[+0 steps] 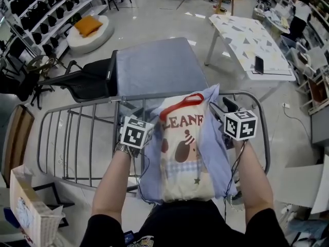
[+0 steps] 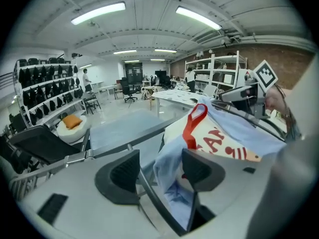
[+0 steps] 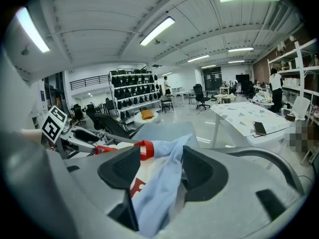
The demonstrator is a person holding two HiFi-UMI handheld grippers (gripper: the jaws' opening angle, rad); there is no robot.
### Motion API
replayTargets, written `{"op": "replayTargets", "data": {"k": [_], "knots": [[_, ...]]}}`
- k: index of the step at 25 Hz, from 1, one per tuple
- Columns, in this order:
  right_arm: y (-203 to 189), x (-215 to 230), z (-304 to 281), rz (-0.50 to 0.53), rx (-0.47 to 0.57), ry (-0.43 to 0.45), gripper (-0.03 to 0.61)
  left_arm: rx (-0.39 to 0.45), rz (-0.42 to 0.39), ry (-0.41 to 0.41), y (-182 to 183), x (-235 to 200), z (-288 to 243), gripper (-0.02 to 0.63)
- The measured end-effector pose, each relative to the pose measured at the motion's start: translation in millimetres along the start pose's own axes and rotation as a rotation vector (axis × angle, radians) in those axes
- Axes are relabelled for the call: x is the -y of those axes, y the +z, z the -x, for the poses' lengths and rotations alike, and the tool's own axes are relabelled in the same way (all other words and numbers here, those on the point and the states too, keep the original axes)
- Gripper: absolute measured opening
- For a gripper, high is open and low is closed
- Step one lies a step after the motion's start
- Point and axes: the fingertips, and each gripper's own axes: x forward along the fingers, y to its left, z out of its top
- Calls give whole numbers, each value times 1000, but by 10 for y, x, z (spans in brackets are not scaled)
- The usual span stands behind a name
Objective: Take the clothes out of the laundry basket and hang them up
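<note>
A shirt (image 1: 185, 153) lies draped over the right half of the rack (image 1: 139, 98). Its cream front with red letters faces up, its red collar is at the rack's far rail, and pale blue cloth shows along both sides. Its lower end hangs off the rack's near edge toward the person.

The left gripper (image 2: 159, 176) is at the shirt's left edge, over the rack's bars. Its jaws stand wide apart. A rack bar runs up between them, and a fold of the blue cloth lies by the inner side of the right-hand jaw. The other jaw is clear of the cloth, so nothing is clamped.

The right gripper (image 3: 160, 176) is at the shirt's right edge, near the rack's rounded right end. Its jaws are spread wide too. A loose bunch of blue cloth and a bit of the red collar lie in the gap, not pinched.

The basket (image 1: 33, 215) stands on the floor off the rack's near-left corner, well apart from the shirt. Just beyond the rack's far rail is a grey-blue top (image 1: 154, 66), with a black chair (image 1: 85, 84) at its left side. A white table (image 1: 252, 40) with a triangle pattern stands beyond the rack's far-right corner, and a phone (image 1: 259, 64) lies on the end nearest the rack
</note>
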Motion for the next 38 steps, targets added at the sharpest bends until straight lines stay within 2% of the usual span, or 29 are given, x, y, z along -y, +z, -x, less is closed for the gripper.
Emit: {"op": "replayTargets", "data": {"k": [4, 10, 15, 22, 24, 25, 27, 28, 33, 38], "knots": [[13, -53, 116, -6, 22, 3, 267, 70, 33, -34, 161, 123, 144, 258], [69, -185, 299, -15, 55, 0, 267, 122, -2, -88, 331, 281, 374, 258], [119, -258, 509, -31, 99, -6, 265, 203, -2, -126, 521, 472, 512, 255], [151, -377, 905, -45, 166, -39, 240, 308, -13, -184, 752, 758, 677, 114], [134, -377, 1064, -51, 186, -56, 202, 335, -17, -207, 816, 878, 702, 62], [123, -370, 1149, -54, 197, -66, 162, 347, -18, -220, 848, 945, 711, 46], [103, -341, 1329, -63, 222, -86, 37, 367, -18, -256, 910, 1097, 729, 20], [93, -319, 1424, -69, 236, -97, 7, 375, -18, -279, 940, 1185, 739, 17], [4, -153, 1935, -84, 283, -154, 5, 399, -55, -391, 1042, 1728, 792, 11], [-99, -33, 2418, -68, 303, -175, 5, 424, -88, -460, 1104, 2268, 926, 11]]}}
